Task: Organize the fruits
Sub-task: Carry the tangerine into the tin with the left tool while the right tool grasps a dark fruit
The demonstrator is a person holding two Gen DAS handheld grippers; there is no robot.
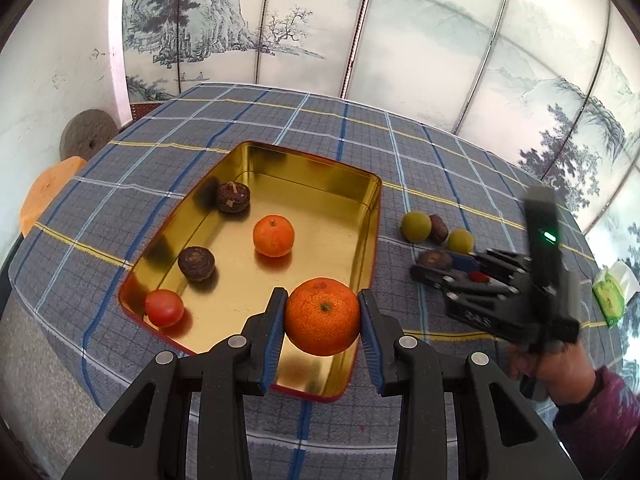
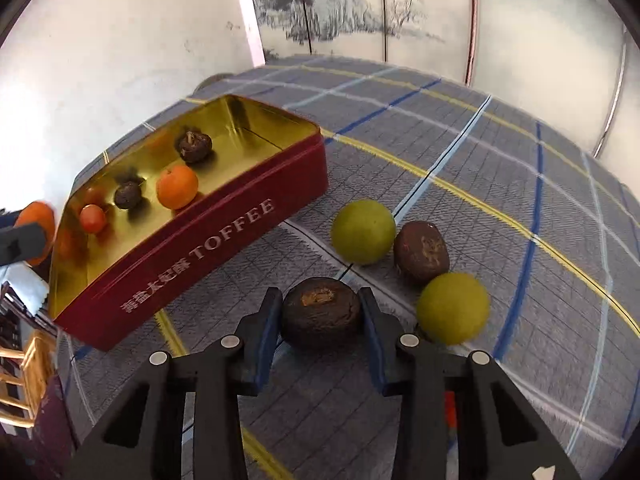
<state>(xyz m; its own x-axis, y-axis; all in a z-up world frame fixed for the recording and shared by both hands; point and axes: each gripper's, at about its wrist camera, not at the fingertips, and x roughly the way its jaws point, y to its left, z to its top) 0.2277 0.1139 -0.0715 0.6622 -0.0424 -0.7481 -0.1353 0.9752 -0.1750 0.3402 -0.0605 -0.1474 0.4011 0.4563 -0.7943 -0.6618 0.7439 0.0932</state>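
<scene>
My left gripper (image 1: 323, 312) is shut on a large orange (image 1: 322, 316) and holds it over the near end of the gold-lined red toffee tin (image 1: 360, 184). The tin holds a smaller orange (image 1: 273, 237), two dark brown fruits (image 1: 233, 197) (image 1: 196, 263) and a red tomato (image 1: 164, 308). My right gripper (image 2: 320, 312) is shut on a dark brown fruit (image 2: 320, 314) at the tablecloth, right of the tin (image 2: 192, 248). Beside it lie two green fruits (image 2: 363, 231) (image 2: 453, 307) and another brown fruit (image 2: 421, 251).
The round table wears a grey plaid cloth (image 1: 280, 120). A green tissue pack (image 1: 609, 296) lies near its right edge. An orange stool (image 1: 48, 192) and a stone disc (image 1: 88, 134) stand off the left side. A painted screen (image 1: 400, 40) is behind.
</scene>
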